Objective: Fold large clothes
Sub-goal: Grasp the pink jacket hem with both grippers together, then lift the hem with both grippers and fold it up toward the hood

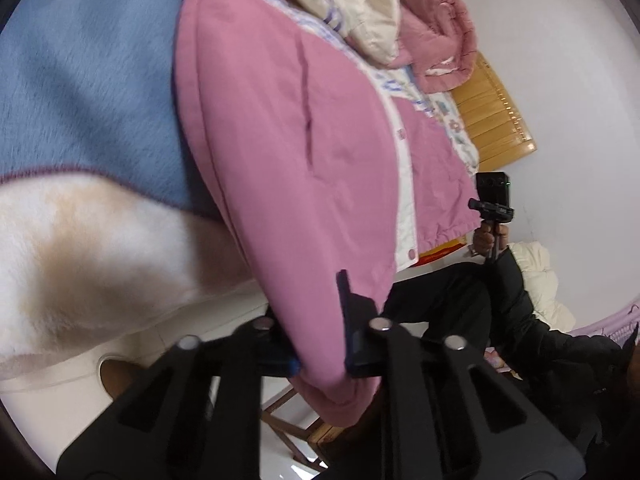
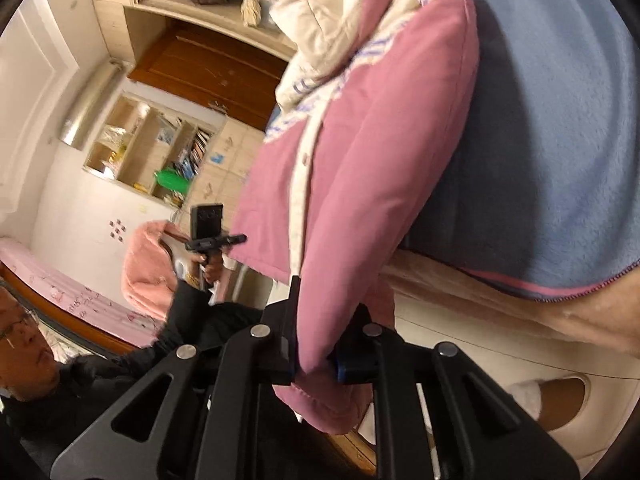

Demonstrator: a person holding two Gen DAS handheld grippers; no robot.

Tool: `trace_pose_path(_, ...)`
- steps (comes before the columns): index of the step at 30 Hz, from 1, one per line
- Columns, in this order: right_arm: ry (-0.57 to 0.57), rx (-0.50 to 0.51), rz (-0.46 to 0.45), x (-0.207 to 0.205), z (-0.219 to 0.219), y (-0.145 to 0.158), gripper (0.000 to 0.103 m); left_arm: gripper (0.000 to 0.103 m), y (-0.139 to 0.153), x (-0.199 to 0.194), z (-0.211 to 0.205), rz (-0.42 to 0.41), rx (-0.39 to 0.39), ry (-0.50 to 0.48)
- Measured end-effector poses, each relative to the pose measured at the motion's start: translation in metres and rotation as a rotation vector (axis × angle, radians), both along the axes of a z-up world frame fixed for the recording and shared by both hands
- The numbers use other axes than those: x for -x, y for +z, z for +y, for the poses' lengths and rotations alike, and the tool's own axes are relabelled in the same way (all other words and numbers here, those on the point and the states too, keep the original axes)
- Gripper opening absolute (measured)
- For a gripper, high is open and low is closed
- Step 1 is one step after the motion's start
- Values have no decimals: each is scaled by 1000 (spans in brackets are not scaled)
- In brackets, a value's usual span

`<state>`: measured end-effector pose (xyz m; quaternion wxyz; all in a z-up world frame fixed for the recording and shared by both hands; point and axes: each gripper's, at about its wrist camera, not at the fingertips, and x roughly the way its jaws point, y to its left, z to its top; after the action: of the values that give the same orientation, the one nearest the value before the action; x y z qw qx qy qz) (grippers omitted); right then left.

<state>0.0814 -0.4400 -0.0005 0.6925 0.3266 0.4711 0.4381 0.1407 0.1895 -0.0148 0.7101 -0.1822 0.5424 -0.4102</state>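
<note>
Pink padded fabric of the jacket [image 1: 288, 152] lay spread over the blue blanket [image 1: 88, 80], its lower edge hanging past the bed's side. I had my left gripper [image 1: 320, 344] pinched on one hem corner and my right gripper [image 2: 316, 356] clamped on the other corner.

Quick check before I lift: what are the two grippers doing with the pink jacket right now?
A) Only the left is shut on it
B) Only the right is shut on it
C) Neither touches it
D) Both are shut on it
D: in each wrist view the jaws pinch pink fabric, the left gripper and the right gripper both clamped on the pink jacket at its padded edge.
</note>
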Motion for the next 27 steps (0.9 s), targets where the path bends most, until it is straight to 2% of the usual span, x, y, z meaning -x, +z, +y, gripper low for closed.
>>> trace_pose_path(5,-30,-72,-41,-2,2,13,13,10,13,0,-2,-22,81,6)
trace_pose_path(11,-78,-138,-130,-7,7,33,13,10,40,-7,1,-76,268,43)
trace_pose_path(22,-202,-251,-205,-24,6,45,12,10,68,-25,-12,-141,425,123)
trace_pose_path(27,-256,-303,-275,-35,8,54,12,10,79,-33,-13,-170,493,168)
